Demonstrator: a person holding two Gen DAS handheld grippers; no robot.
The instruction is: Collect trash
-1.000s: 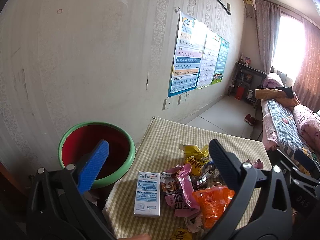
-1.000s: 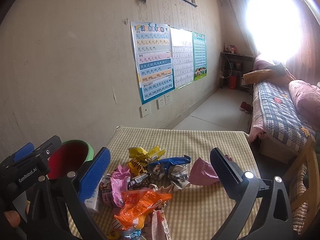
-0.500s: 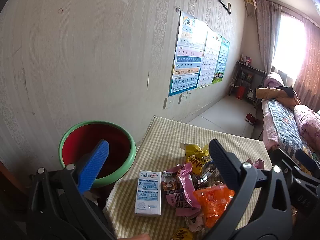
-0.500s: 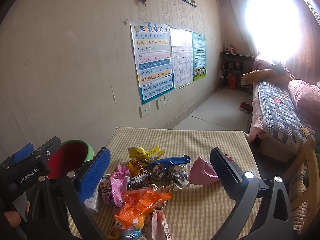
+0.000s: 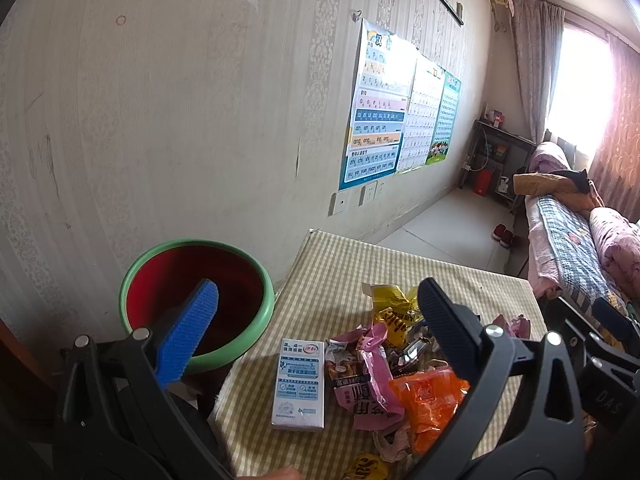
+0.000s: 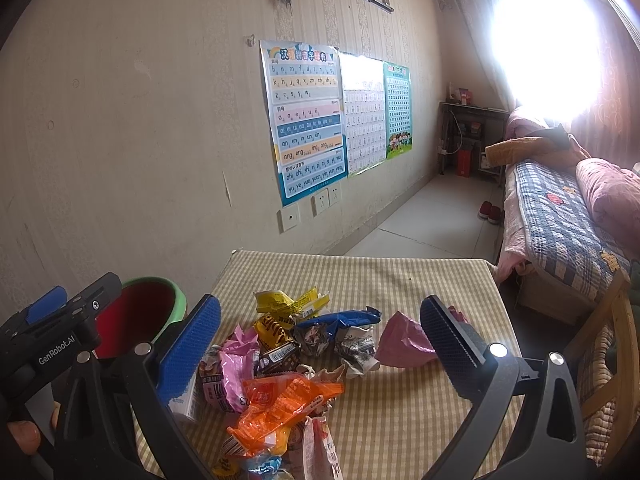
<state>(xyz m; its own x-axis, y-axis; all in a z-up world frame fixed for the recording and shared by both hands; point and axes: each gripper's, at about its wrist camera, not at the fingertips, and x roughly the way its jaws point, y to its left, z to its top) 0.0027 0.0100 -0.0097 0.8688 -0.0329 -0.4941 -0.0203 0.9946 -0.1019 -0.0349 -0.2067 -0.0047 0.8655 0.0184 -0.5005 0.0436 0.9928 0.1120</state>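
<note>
A pile of trash lies on the checked table [image 5: 332, 268]: a white carton [image 5: 298, 388], an orange wrapper [image 5: 428, 404], a pink wrapper [image 5: 374, 376] and a yellow wrapper [image 5: 390, 300]. A red bin with a green rim [image 5: 196, 300] stands left of the table. My left gripper [image 5: 316, 330] is open and empty above the carton. In the right wrist view the orange wrapper [image 6: 280, 404], a blue wrapper [image 6: 340, 318] and a pink bag [image 6: 400, 340] lie between the open fingers of my right gripper [image 6: 320, 344]. The bin [image 6: 140, 312] shows at left.
A wall with posters [image 6: 308, 120] runs along the left. A bed [image 6: 560, 216] with quilts stands to the right, and a wooden chair [image 6: 612, 344] is beside the table. Bare tiled floor [image 6: 432, 220] lies beyond the table's far edge.
</note>
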